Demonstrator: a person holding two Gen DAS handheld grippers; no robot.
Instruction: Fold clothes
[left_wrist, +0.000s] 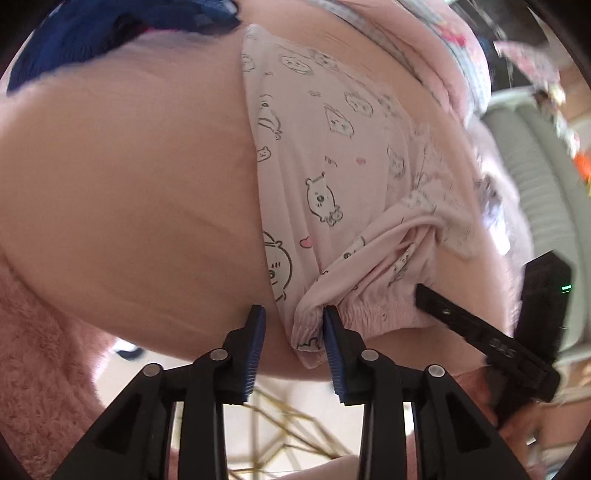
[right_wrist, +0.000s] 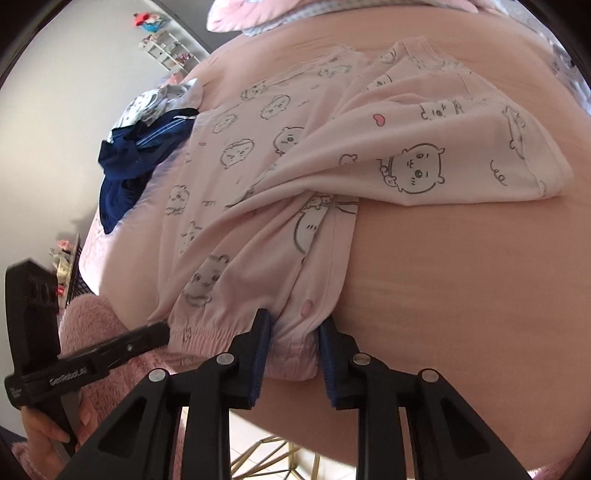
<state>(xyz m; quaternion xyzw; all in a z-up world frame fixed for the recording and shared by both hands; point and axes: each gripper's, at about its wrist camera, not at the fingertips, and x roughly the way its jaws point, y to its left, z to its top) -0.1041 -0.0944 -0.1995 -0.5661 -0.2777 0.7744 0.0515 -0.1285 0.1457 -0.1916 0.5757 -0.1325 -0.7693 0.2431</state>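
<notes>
My left claw (left_wrist: 293, 325) sits nearest, blue pads spread, the gathered corner of the pale pink cartoon-bear cotton pyjama shorts (left_wrist: 332, 177) between them but not pinched. Ahead the shorts lie on the pink bedsheet (left_wrist: 129, 192), one leg flopped over. To the right, my right claw (right_wrist: 293, 332) straddles the elastic waistband (right_wrist: 207, 336) too, jaws parted — both placed, I'd judge, to lift that edge together.

Left gripper (left_wrist: 293, 334) and right gripper (right_wrist: 295, 338) fingers spread apart.
</notes>
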